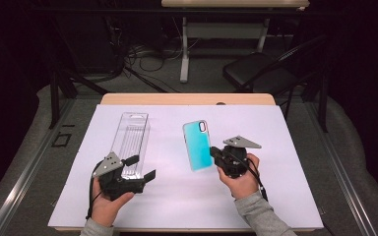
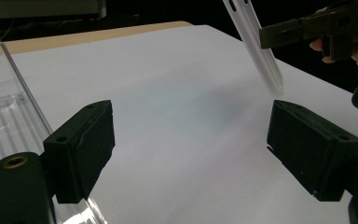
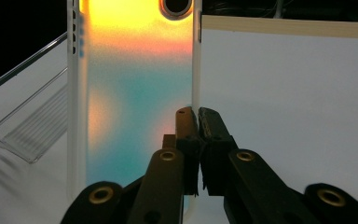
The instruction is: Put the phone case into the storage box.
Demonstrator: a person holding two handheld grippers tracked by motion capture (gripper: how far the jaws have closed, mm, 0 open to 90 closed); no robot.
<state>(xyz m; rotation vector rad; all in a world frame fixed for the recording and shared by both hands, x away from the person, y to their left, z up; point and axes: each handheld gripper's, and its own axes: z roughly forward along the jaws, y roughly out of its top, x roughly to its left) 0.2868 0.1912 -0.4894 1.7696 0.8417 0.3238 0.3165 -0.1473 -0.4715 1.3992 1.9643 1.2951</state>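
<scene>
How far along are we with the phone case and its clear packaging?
Done: the phone case is out of the clear plastic package, which lies on the white sheet. In hand: the right tool is shut on the case's side edge and holds it tilted, with its end at the sheet. The left tool is open beside the package, nothing between its jaws. Left: setting the case down, probably.

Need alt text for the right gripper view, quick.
The right tool is shut on the side wall of a turquoise-and-orange phone case, held above the white sheet. A clear plastic package lies at left.
</scene>
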